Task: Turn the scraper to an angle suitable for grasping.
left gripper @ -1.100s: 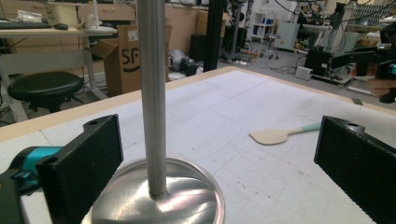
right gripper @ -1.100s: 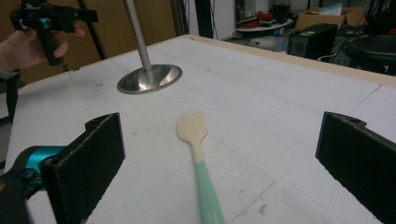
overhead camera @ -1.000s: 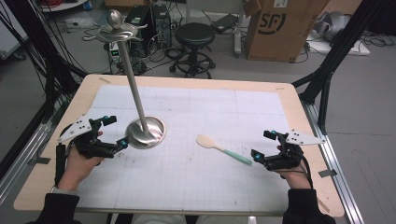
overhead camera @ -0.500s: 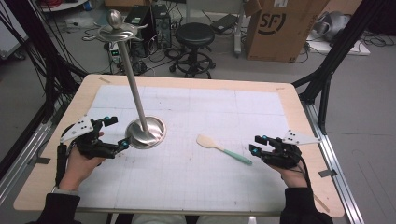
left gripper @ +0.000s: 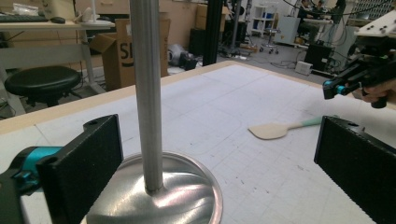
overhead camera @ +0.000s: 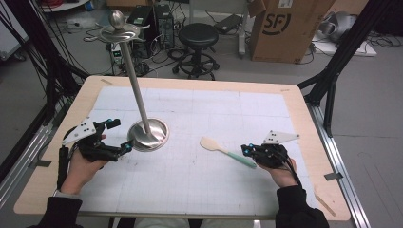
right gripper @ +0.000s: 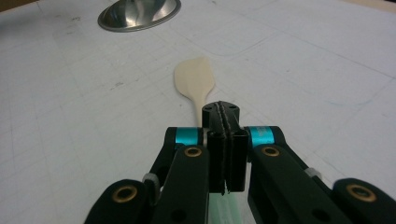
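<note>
One spatula [overhead camera: 227,150] | handle under shut right tongs [overhead camera: 249,153] | untouched

A lab: cable bundles [overhead camera: 142,28], computer tower [overhead camera: 161,23], stool [overhead camera: 198,35], cardboard box [overhead camera: 285,28] around a rig table [overhead camera: 294,102].

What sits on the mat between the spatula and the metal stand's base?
Nothing visible. The right tool is shut over the spatula handle, and the mat from the blade to the stand's base is bare. The left tool stands open beside that base.
</note>
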### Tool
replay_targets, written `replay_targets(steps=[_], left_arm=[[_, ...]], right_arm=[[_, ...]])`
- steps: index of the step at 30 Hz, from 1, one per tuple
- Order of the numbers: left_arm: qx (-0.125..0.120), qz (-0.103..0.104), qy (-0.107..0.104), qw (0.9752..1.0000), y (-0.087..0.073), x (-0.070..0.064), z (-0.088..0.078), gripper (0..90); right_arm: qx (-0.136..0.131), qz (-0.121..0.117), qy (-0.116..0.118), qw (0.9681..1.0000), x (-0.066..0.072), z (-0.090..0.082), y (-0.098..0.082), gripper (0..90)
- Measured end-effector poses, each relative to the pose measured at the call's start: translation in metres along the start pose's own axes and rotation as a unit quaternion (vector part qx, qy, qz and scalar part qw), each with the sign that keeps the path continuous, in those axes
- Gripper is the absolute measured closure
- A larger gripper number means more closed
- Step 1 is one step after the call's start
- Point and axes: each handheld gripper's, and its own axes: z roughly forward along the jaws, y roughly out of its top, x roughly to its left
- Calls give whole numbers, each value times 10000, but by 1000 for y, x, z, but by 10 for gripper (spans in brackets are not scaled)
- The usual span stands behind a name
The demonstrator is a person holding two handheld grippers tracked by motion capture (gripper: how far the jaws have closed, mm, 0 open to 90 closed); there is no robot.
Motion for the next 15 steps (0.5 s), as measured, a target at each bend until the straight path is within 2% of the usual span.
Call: replay_targets(steps=[2, 10, 15], left_arm=[[8, 1, 2, 10000, 0, 0, 0, 17], [88, -3, -1, 10000, -2, -2, 0, 17], [85, -29, 1, 10000, -3, -3, -2, 17]], right_arm=[[109, 67, 56, 9999, -1, 8, 4, 896], [661, 3, 160, 9977, -4, 44, 14, 896], [816, -21, 223, 9964, -5, 55, 18, 897]])
